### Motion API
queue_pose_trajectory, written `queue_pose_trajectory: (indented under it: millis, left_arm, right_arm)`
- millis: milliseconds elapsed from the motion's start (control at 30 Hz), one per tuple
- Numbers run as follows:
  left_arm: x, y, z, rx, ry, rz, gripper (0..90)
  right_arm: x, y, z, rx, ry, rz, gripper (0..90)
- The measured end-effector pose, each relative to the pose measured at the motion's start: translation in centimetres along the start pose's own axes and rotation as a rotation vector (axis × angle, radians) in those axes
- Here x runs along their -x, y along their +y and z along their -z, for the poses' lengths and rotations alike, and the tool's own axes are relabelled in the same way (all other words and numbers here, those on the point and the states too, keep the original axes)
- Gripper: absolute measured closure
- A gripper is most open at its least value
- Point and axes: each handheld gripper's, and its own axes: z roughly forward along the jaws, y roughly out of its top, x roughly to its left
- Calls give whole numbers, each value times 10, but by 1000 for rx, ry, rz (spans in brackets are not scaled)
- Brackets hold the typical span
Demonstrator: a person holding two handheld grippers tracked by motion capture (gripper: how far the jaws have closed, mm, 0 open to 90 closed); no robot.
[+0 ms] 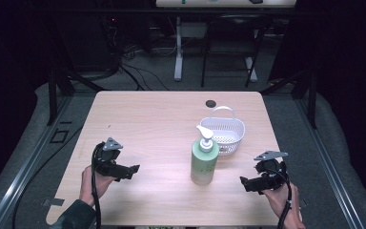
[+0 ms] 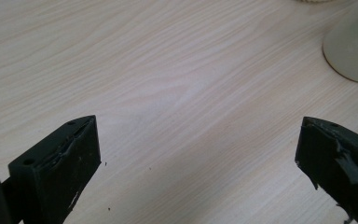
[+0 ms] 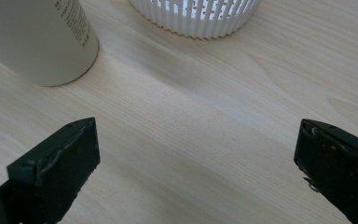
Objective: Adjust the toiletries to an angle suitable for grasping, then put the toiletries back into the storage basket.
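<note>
From the high view the upright pump bottle (image 1: 204, 160) is seen between the left gripper (image 1: 132, 171) and the nearer right gripper (image 1: 244, 183), just before the basket (image 1: 223, 133), while in both gripper views wide-spread, empty jaws are shown.

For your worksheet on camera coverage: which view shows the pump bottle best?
The high view: the pump bottle stands whole there, white pump to base, in front of the white basket. The right gripper view gives its lower body with small print, the left gripper view a blurred edge of its base.
</note>
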Motion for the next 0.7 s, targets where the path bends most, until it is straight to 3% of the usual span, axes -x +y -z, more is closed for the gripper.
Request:
queue_pose_trajectory:
  millis: [400,467,533,700]
  left_arm:
    - [2,0,0,7,-7,5,0]
    - [-1,-2,0,12,-12,25,0]
    - [-4,-4,1,17,-30,57,0]
    - [-6,-5,2,7,-19,63,0]
  right_arm:
    - [0,1,5,35,5,-27,0]
    - [0,0,9,55,29,-48,0]
    - [-1,0,12,64,21,-49,0]
    - [-3,1,18,89,46,-58,0]
